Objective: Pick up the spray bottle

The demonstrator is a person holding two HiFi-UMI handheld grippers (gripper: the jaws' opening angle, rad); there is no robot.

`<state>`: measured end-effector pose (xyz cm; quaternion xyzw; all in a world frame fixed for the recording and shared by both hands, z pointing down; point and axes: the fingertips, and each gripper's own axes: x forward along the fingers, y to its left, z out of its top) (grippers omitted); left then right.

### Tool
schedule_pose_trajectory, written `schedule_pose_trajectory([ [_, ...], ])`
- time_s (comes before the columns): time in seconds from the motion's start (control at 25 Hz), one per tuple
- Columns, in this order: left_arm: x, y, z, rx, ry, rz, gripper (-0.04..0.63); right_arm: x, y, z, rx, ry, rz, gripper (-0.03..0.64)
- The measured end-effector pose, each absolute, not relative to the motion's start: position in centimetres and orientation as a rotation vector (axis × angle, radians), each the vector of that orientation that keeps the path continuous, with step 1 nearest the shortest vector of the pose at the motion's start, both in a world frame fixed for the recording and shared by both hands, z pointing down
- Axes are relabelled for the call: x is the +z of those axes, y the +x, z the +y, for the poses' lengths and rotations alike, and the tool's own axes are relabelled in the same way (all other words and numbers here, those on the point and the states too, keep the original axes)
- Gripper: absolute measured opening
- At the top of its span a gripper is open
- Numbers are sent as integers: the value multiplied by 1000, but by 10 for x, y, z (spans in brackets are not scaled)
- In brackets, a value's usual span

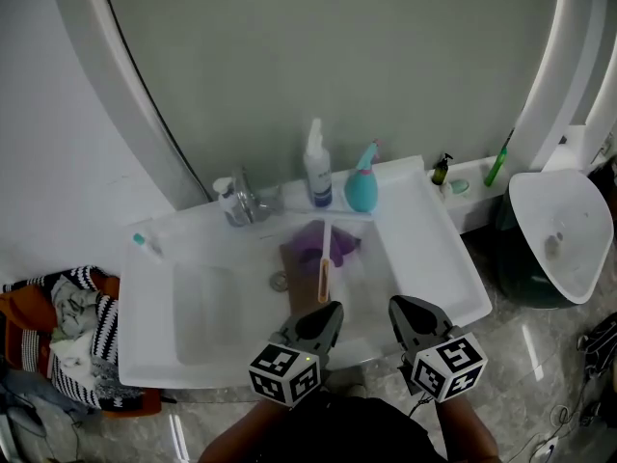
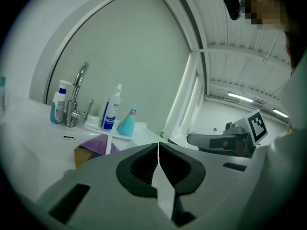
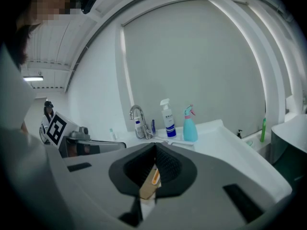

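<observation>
Two spray bottles stand on the back ledge of the white sink [image 1: 434, 249]: a white one with a blue label [image 1: 316, 167] [image 2: 111, 110] [image 3: 168, 119] and, to its right, a teal one with a pink trigger [image 1: 362, 183] [image 2: 127, 123] [image 3: 190, 126]. Both grippers hover side by side over the sink's near rim, well short of the bottles. My left gripper [image 1: 331, 311] [image 2: 158, 150] has its jaws pressed together with nothing in them. My right gripper [image 1: 396, 305] [image 3: 154, 150] is likewise shut and empty.
A chrome faucet [image 1: 247, 199] and a small blue-capped bottle [image 1: 225, 199] stand left of the sprays. In the basin lie a purple cloth [image 1: 310, 242], an orange-handled brush [image 1: 324, 276] and a brown board [image 1: 294, 268]. Striped clothes [image 1: 72, 326] lie at the left, a white bowl-shaped fixture [image 1: 559, 230] stands at the right.
</observation>
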<state>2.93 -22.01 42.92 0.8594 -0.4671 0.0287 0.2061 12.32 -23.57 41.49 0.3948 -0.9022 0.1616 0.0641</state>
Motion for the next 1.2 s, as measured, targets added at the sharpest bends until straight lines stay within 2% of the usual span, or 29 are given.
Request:
schedule_pose_trajectory([
  [0.68,437,-52,-229,51,2386,-1266,11,412,51,-258,524,1258,-2668,6],
  [1.2,428,-60,-260,20,2397,-1302,11,399,47,-306,410,1266,-2674,6],
])
